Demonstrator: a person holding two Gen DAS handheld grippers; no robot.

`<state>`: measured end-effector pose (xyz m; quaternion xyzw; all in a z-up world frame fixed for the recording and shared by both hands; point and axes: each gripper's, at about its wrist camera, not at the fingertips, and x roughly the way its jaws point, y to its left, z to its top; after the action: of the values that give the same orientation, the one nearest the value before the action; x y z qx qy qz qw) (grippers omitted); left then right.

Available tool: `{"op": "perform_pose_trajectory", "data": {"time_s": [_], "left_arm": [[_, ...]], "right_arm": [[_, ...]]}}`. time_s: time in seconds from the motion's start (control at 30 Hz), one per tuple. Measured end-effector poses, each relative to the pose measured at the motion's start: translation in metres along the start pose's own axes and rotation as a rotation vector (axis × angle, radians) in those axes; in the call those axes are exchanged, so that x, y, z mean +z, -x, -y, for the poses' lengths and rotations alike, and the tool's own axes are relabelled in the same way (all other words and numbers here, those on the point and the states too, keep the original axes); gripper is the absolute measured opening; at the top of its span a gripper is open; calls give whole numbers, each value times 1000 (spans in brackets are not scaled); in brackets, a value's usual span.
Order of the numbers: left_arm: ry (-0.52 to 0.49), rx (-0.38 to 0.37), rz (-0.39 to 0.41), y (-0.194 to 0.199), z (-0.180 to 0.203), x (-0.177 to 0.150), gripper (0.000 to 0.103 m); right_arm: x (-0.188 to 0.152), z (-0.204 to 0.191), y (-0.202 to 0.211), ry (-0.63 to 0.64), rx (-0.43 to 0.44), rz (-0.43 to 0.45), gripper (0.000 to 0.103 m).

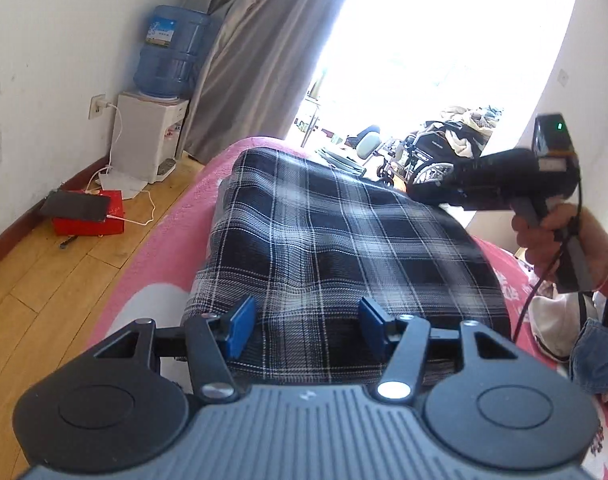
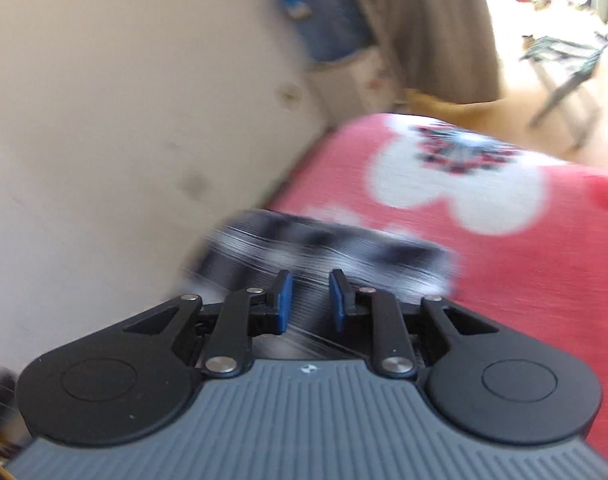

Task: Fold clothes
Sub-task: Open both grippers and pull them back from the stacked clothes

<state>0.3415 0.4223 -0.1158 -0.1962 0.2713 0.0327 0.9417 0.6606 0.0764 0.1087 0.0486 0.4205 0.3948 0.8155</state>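
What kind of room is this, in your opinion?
Probably a bedroom in a home. The plaid garment lies on a bed with a pink flowered blanket; a water dispenser stands by the wall, beside a grey curtain at a bright window.

A lived-in home bedroom: a bed under a pink flowered blanket (image 1: 151,280), wooden floorboards (image 1: 43,272), a water dispenser (image 1: 151,140) plugged in at the wall, grey curtains (image 1: 255,48), a loaded wheelchair (image 1: 436,156) by the bright window.
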Motion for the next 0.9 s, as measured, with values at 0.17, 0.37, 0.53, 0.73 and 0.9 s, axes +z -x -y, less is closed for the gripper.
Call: {"op": "perform_pose_trajectory", "data": {"time_s": [0.17,0.37,0.53,0.73,0.9], "left_arm": [[-7,10,6,-3,1,0,58],[-6,28,10,-1,2,4,58],[-35,23,79,25,6,8,57],[-205,-17,-7,13,33,-6,58],[-166,-20,-33,23,34,-19,59]], "right_arm": [[-10,41,56,-172,-69,211,20],[-49,-43,78,200,103,95,20],[-104,-85,73,386,-86,-52,21],[-139,-116,87,348,-32,-30,20],[-172,-108,59,291,-194,-142,21]]}}
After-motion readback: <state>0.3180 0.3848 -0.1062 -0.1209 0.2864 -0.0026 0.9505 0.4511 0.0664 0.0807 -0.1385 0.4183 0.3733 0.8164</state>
